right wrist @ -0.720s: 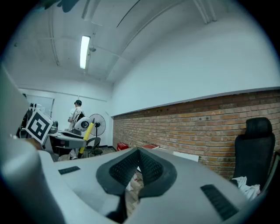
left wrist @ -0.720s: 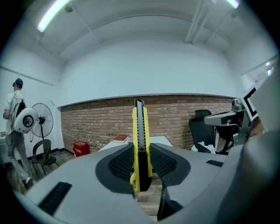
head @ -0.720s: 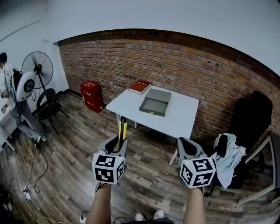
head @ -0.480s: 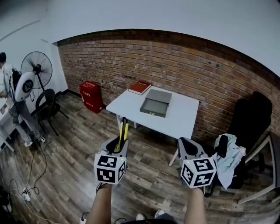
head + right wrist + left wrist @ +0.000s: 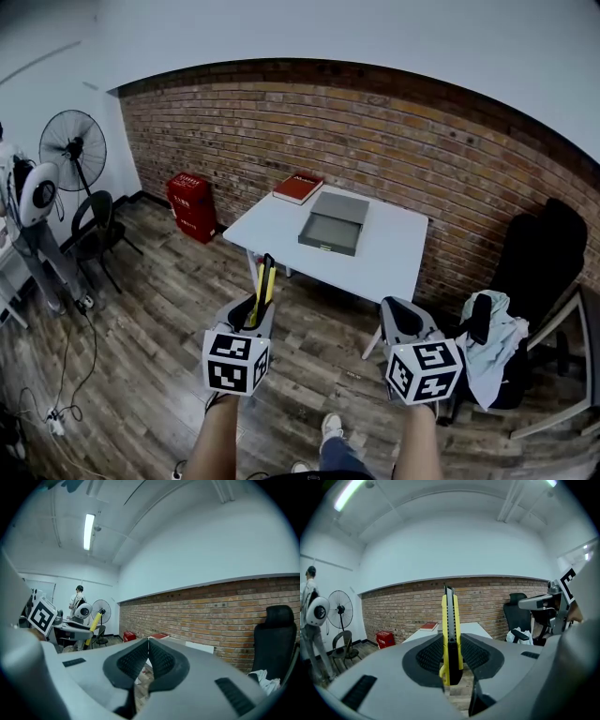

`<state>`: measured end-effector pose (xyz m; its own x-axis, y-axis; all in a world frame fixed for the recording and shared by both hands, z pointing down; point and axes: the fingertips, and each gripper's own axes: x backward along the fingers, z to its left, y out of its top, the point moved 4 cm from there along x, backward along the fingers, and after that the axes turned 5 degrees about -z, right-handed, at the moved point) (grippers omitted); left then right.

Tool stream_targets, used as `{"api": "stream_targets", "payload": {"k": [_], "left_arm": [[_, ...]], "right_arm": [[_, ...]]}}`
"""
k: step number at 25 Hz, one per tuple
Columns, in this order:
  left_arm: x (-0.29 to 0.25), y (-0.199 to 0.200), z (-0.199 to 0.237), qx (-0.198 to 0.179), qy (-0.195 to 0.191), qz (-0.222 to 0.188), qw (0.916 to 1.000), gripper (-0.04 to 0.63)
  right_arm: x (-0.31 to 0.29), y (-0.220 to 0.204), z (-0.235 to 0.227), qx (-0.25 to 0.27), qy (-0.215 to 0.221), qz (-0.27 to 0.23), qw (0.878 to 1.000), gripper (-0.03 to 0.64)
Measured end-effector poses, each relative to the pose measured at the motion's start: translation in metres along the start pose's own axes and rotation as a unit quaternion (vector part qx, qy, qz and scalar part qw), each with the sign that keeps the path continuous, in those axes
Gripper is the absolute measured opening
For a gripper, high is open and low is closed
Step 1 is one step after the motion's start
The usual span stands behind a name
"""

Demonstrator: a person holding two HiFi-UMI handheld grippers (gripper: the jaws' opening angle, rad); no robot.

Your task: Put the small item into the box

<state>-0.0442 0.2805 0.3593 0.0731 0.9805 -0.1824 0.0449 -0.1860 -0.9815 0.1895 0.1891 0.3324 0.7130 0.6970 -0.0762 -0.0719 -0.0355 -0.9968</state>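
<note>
**poster1:** ok so where's the small item right now? is it anywhere near the box?

**poster2:** nope. The yellow utility knife [image 5: 451,630] is clamped in the left gripper [image 5: 251,317]. The pads press on both of its flat sides, and it stands up on edge with the long end poking out past the jaws, away from the person. It's out over the wood floor [image 5: 150,347], well short of the table [image 5: 394,253].

**poster1:** and the box?

**poster2:** the grey box [image 5: 326,241] sits open on the white table, roughly mid-table and towards the near edge. There's a flat grey lid [image 5: 342,204] right against its far side. A red book [image 5: 298,187] lies on the far left corner of the table.

**poster1:** what's the other hand doing?

**poster2:** the right gripper [image 5: 148,641] has its jaws squeezed together with nothing between them. It's level with the left one, on the right, also over the floor.

**poster1:** anything else around?

**poster2:** there's a brick wall behind the table and a red crate [image 5: 190,206] on the floor to the left by the wall. A standing fan [image 5: 72,150] is at far left, and a black chair [image 5: 544,253] with a pale cloth [image 5: 495,342] draped on it is on the right.
</note>
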Motion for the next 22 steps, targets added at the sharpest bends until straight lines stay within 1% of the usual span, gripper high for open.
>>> {"api": "stream_targets", "payload": {"k": [10,22], "left_arm": [[-0.058,-0.001,0.007,-0.004,0.003,0.014,0.9999,0.130],[-0.164,0.021,0.003,-0.004,0.014,0.024,0.9996,0.130]], "right_arm": [[-0.053,-0.007,-0.030,-0.008,0.012,0.001,1.000,0.020],[-0.134,-0.003,-0.103,-0.014,0.028,0.007,0.999,0.020]]}}
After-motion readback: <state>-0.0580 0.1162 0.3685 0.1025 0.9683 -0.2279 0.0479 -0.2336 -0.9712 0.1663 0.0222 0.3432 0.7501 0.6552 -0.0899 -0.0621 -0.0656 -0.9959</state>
